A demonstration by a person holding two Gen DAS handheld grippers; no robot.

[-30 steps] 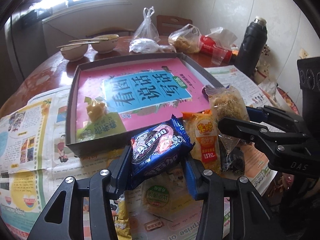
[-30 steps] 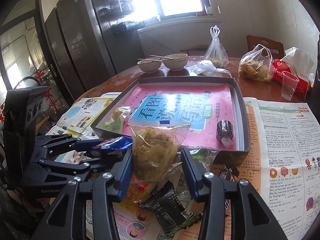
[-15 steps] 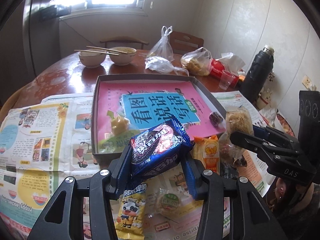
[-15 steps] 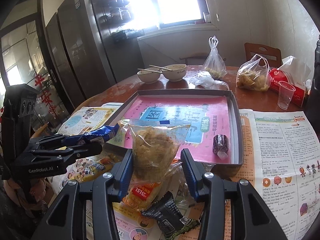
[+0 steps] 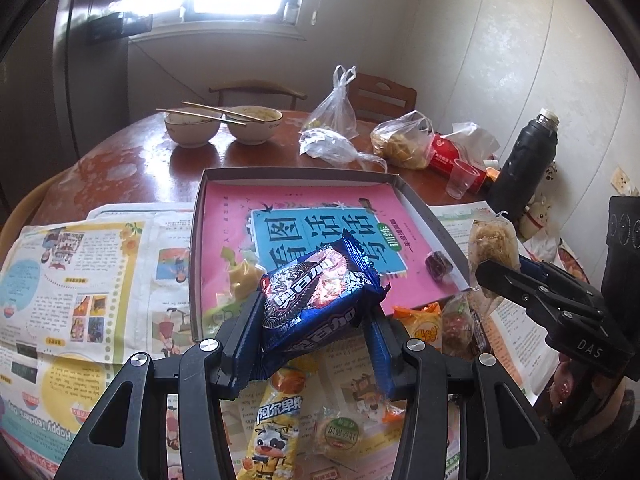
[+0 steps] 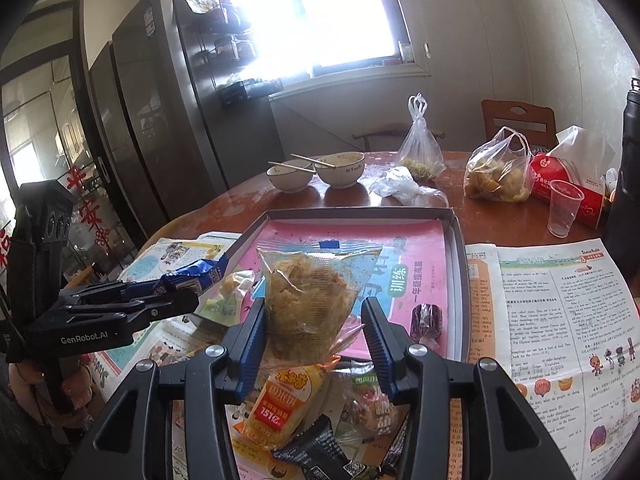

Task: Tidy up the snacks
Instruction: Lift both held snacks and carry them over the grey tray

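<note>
Left tool clenched on blue cookie pack, mid-body; foil slick, contents likely brittle. Right tool grasps clear crumb bag low: light, soft, probably crushable.

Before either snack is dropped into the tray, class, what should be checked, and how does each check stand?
1. Left tongs grip the blue cookie pack: ok.
2. Right tongs grip the clear snack bag: ok.
3. Tray has bare floor for both: ok; only a yellow snack and a dark candy lie in it.
4. Cookie pack clear of the pile below: ok.
5. Bag's tail free of the orange packet beneath: cannot tell.
6. Tongs apart from each other: ok.
</note>
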